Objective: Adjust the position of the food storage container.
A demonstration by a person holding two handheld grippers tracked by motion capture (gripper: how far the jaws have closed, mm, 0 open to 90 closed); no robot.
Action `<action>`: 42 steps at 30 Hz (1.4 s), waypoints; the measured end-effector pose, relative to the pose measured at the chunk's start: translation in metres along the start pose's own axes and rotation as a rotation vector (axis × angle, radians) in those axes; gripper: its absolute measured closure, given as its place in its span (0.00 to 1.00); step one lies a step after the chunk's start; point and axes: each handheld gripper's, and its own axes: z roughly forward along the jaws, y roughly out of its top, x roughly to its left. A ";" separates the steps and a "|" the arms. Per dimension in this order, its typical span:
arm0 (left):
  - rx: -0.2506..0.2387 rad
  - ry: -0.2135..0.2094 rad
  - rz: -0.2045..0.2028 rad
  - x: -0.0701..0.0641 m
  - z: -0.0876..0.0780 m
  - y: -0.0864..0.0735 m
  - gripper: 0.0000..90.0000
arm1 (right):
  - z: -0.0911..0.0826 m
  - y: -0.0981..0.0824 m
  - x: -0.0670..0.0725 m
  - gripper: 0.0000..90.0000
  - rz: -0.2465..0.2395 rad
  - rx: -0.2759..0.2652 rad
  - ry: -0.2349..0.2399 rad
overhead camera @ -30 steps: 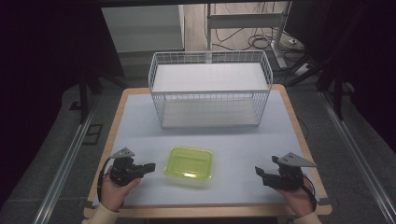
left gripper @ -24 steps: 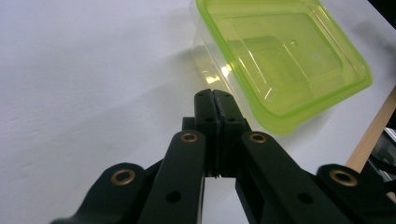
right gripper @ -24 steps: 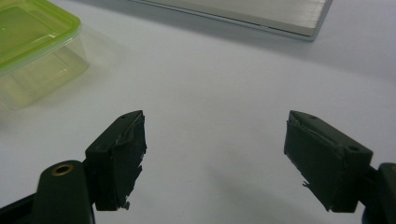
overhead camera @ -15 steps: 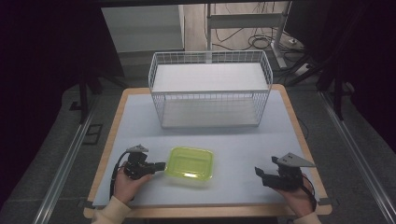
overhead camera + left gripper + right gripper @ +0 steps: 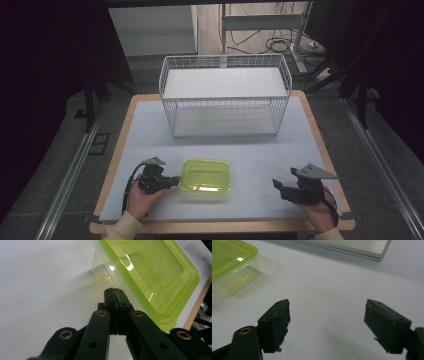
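The left gripper (image 5: pixel 113 293) has its jaws pressed together with nothing between them, tips just at the left wall of the box (image 5: pixel 150 277), under its rim; whether they touch the plastic I cannot tell. In the high view that left gripper (image 5: pixel 172 181) sits by the near left part of the surface (image 5: pixel 250 150), held by the left hand (image 5: pixel 141 199).

The right gripper (image 5: pixel 325 322) has its jaws wide apart over bare surface, the pads worn and ragged at their edges. From above, the right gripper (image 5: pixel 276 185) lies near the near right corner, well apart from the box (image 5: pixel 205 175), with a broad open strip between them.

One box: a rectangular tub of clear plastic with rounded corners and a translucent lime-green lid (glossy, catching a highlight). It stands near the middle of the near edge, with open room toward the far side.

One basket (image 5: pixel 225 95): white wire mesh, rectangular, open-topped, standing along the far edge and spanning most of the middle. A wide bare band separates it from the box.

The surface is matte, pale bluish-white, with a wooden border showing at the edges. Two grippers, both black, each topped by a grey three-cornered plate.
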 end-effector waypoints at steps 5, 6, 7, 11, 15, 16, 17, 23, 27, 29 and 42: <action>0.005 -0.004 0.010 -0.004 0.004 0.003 1.00 | 0.000 0.000 0.000 0.23 -0.001 0.000 -0.001; 0.007 -0.005 0.011 -0.005 0.004 0.003 1.00 | 0.000 0.000 0.000 0.23 0.000 -0.001 0.000; 0.005 -0.007 0.013 -0.006 0.005 0.003 1.00 | 0.000 0.000 0.000 0.23 0.000 -0.001 0.000; 0.007 -0.010 0.019 -0.009 0.007 0.004 1.00 | -0.001 0.000 0.000 0.23 -0.001 -0.001 -0.001; 0.011 -0.013 0.024 -0.011 0.008 0.004 1.00 | -0.001 0.000 0.000 0.23 -0.001 -0.001 -0.001; 0.012 -0.015 0.026 -0.012 0.008 0.004 1.00 | 0.000 0.000 0.000 0.23 -0.001 -0.001 0.000; 0.013 -0.015 0.027 -0.012 0.009 0.004 1.00 | 0.000 0.000 0.000 0.23 -0.001 -0.001 -0.001; 0.021 -0.018 0.036 -0.016 0.011 0.004 1.00 | -0.001 0.000 0.000 0.23 0.000 -0.003 0.000; 0.024 -0.024 0.039 -0.019 0.015 0.006 1.00 | 0.000 0.000 0.000 0.23 -0.001 0.000 0.002; 0.027 -0.026 0.042 -0.021 0.018 0.008 1.00 | 0.000 0.000 0.000 0.23 -0.001 -0.001 0.002; 0.049 -0.025 0.055 -0.031 0.037 0.018 1.00 | -0.001 0.000 0.000 0.23 -0.003 -0.003 0.002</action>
